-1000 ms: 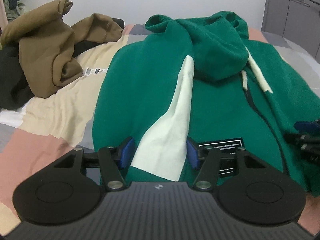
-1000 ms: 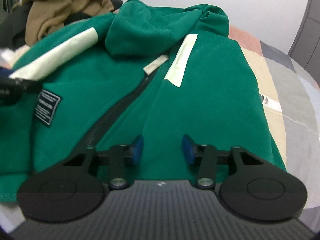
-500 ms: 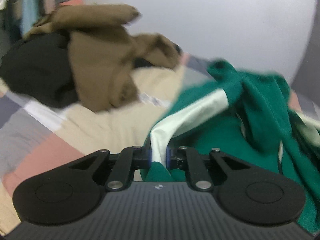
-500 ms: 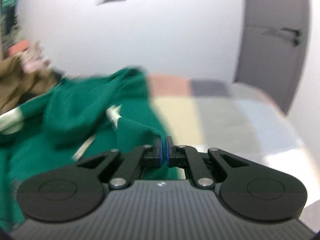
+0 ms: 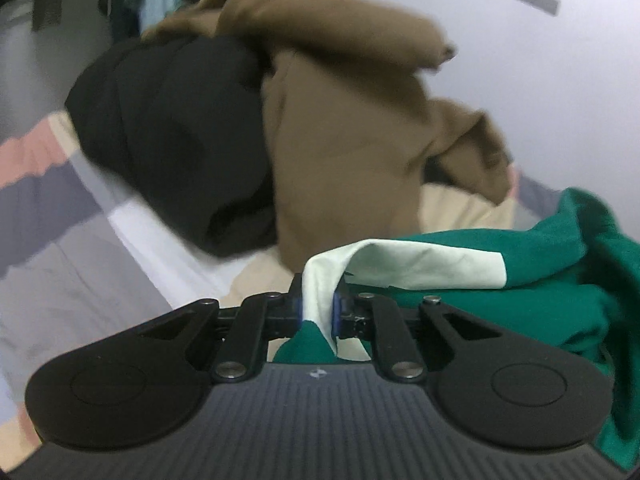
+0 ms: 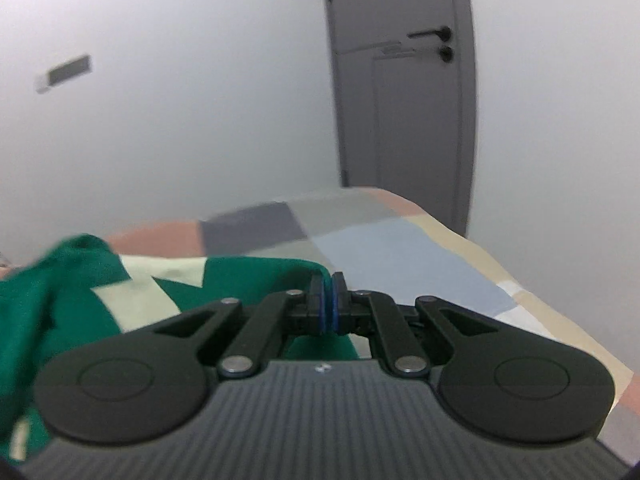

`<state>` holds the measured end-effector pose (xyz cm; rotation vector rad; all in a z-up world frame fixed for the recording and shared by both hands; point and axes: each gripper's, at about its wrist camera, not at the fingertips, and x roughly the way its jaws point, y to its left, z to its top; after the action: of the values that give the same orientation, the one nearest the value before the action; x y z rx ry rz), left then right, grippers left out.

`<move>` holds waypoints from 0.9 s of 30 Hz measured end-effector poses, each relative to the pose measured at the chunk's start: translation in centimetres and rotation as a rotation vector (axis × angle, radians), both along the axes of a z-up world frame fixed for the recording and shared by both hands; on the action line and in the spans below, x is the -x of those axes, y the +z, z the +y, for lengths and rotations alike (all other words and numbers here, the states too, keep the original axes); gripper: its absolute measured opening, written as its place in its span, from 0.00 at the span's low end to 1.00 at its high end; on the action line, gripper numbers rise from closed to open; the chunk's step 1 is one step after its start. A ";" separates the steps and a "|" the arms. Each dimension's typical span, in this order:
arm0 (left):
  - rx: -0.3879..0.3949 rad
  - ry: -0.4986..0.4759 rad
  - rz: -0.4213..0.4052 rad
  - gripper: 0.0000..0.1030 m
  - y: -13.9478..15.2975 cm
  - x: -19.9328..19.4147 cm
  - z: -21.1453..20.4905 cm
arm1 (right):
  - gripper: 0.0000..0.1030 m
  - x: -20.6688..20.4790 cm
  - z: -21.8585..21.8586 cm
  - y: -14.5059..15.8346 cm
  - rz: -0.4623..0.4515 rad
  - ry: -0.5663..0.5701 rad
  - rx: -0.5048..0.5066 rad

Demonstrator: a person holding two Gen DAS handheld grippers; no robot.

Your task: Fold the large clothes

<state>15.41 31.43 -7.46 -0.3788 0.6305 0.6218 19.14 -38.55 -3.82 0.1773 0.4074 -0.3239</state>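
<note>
My left hand-held gripper [image 5: 318,312] clamps the green hoodie's [image 5: 552,288] pale stripe [image 5: 404,266]; my right hand-held gripper [image 6: 329,304] pinches its green edge above the bed [image 6: 420,248]. Thin bites could slip, dropping the hoodie crumpled.

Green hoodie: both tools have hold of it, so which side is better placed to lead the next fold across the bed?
Probably right. The right tool grips the green hoodie beside bare bedspread. The left tool, pinching its pale stripe, faces a brown garment and a black garment.
</note>
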 end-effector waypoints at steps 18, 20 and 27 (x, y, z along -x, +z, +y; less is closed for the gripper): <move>-0.008 0.050 0.086 0.27 -2.9 -3.1 1.1 | 0.07 -4.7 -1.4 -9.1 0.189 -0.102 0.011; -0.008 0.058 0.080 0.36 -2.2 -2.8 0.5 | 0.08 -4.3 -1.1 -8.3 0.177 -0.109 0.007; -0.042 -0.002 0.034 0.74 0.9 -1.0 -2.8 | 0.24 -2.3 0.3 -4.8 0.077 -0.047 -0.039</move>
<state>16.36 28.61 -6.61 -0.3293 0.6491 0.6400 21.42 -38.28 -8.63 0.2135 0.4865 -0.3696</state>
